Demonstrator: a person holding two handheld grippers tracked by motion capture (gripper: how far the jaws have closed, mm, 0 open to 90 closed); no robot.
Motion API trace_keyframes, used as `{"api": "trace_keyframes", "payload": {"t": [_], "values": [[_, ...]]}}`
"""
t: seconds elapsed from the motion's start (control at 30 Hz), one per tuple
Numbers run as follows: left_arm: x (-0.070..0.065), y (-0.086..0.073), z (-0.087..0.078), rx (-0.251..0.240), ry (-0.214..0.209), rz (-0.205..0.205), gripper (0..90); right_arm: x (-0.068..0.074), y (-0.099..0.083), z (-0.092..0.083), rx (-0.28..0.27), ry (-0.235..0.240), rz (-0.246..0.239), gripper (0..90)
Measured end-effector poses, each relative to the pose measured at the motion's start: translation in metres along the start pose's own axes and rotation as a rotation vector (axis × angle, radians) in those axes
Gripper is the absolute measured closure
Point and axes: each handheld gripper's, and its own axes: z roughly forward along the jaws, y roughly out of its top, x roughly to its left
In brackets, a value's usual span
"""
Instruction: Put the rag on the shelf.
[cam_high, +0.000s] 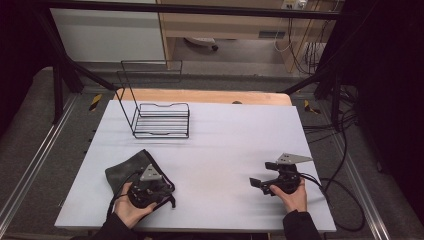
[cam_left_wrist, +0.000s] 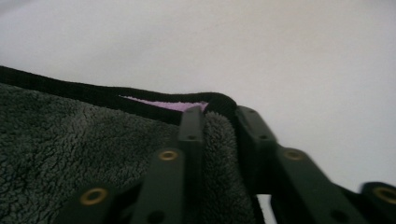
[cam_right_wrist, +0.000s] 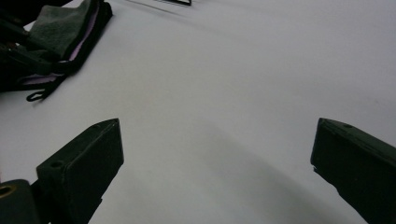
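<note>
Now, step: pinch cloth edge w/ left gripper (cam_left_wrist: 219, 119)
Cloth (cam_high: 125, 172): lower left of high view, under L gripper
L jaws: narrow, clamping the trim; keep the bite deep
R gripper (cam_right_wrist: 217, 154): wide, nothing held

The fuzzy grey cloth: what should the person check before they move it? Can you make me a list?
1. Left gripper has the grey fleece cloth between its jaws: ok, a fold near the black-trimmed corner sits between them.
2. The grip is tight enough to lift: cannot tell.
3. Right gripper is free to help: ok, its jaws stand wide apart over bare table with nothing in them.
4. Rest of the cloth lies flat on the white table: ok, it rests there in the high view.
5. Black wire rack is out of the way: ok, it stands farther back, apart from the cloth.
</note>
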Motion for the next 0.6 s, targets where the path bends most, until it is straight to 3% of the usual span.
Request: {"api": "trace_keyframes", "payload": {"t": [0.03,0.13,0.27,0.37,0.4,0.47,0.6], "values": [[0.003,0.001,-0.005,-0.02,-0.01,-0.013,56.7,0.003,0.003,0.003,0.002,0.007,-0.012,3.7],[0.014,0.003,-0.026,-0.087,0.029,-0.025,39.4,0.014,0.013,0.014,0.005,0.017,-0.031,4.6],[0.039,0.0,-0.054,-0.134,0.108,-0.085,27.5,0.025,0.025,0.031,0.014,0.033,-0.037,5.6],[0.062,-0.01,-0.068,-0.136,0.162,-0.143,24.4,0.033,0.032,0.042,0.014,0.04,-0.046,6.0],[0.062,-0.01,-0.068,-0.136,0.162,-0.143,24.5,0.035,0.034,0.046,0.018,0.041,-0.052,6.0],[0.076,-0.02,-0.077,-0.144,0.16,-0.167,24.1,0.039,0.037,0.051,0.026,0.043,-0.059,6.0],[0.082,-0.025,-0.086,-0.166,0.131,-0.177,21.0,0.043,0.04,0.057,0.038,0.047,-0.063,5.6]]}}
